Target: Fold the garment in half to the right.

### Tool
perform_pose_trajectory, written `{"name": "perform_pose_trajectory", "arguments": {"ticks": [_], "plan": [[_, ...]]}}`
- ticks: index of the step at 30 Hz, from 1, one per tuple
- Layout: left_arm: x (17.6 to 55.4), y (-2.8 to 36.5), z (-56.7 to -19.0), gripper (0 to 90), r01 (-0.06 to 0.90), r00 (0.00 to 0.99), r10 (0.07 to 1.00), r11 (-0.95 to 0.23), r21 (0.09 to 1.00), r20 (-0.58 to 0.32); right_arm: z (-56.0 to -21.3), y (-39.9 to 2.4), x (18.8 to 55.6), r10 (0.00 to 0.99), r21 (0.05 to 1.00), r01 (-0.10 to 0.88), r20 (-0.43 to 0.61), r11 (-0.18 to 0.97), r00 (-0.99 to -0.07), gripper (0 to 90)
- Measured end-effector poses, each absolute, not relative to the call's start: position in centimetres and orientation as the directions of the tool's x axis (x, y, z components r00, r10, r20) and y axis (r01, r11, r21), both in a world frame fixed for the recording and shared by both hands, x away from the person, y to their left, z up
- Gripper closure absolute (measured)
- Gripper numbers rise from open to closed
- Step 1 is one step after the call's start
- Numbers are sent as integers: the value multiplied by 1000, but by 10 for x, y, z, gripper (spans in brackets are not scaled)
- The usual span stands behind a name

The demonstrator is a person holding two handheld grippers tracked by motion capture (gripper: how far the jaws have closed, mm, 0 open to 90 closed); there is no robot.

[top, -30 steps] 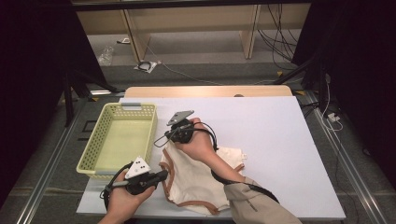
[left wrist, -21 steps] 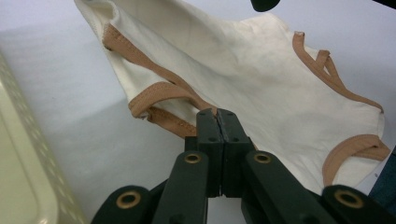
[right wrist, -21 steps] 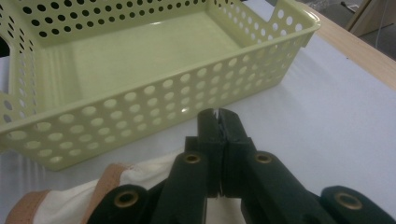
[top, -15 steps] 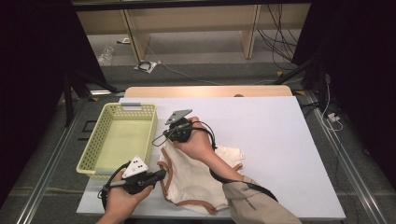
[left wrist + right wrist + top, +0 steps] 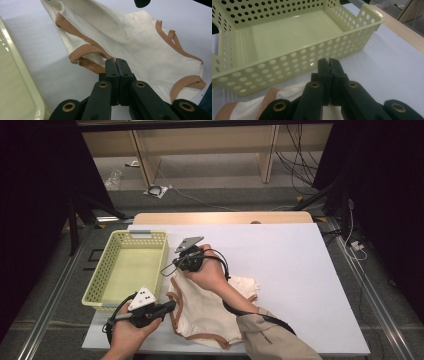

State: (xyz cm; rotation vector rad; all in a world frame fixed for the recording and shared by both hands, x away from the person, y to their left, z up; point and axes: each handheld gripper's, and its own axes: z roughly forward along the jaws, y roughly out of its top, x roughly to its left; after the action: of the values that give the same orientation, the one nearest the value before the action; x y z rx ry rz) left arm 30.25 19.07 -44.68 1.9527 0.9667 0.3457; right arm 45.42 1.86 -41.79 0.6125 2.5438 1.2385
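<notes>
Cream cloth garment (image 5: pixel 210 312) with tan trim is lying on the table (image 5: pixel 310 270) beside the basket (image 5: pixel 102 280), unchanged in position, while the left hand-held gripper (image 5: pixel 116 62) and right hand-held gripper (image 5: pixel 329 62) are staying clamped on its edges, indicating transfer is pending.

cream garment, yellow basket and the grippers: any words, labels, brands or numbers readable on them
No readable text.
Cream garment: tan trim, no print or legible tag showing.
Yellow basket: round holes, no label or brand.
Left gripper and right gripper: plain black, unmarked.
White plate on the left gripper: a few dark dots, no letters or numbers.
</notes>
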Motion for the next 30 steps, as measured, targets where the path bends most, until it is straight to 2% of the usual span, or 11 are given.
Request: {"name": "perform_pose_trajectory", "arguments": {"ticks": [12, 30], "plan": [[302, 189, -446, 886, 492, 657, 741, -282, 824, -139, -419, 21, 454, 470, 792, 262, -36, 551, -882, 897], [304, 163, -448, 886, 467, 703, 700, -319, 825, -127, -427, 0, 451, 491, 800, 279, -23, 531, -871, 897]]}}
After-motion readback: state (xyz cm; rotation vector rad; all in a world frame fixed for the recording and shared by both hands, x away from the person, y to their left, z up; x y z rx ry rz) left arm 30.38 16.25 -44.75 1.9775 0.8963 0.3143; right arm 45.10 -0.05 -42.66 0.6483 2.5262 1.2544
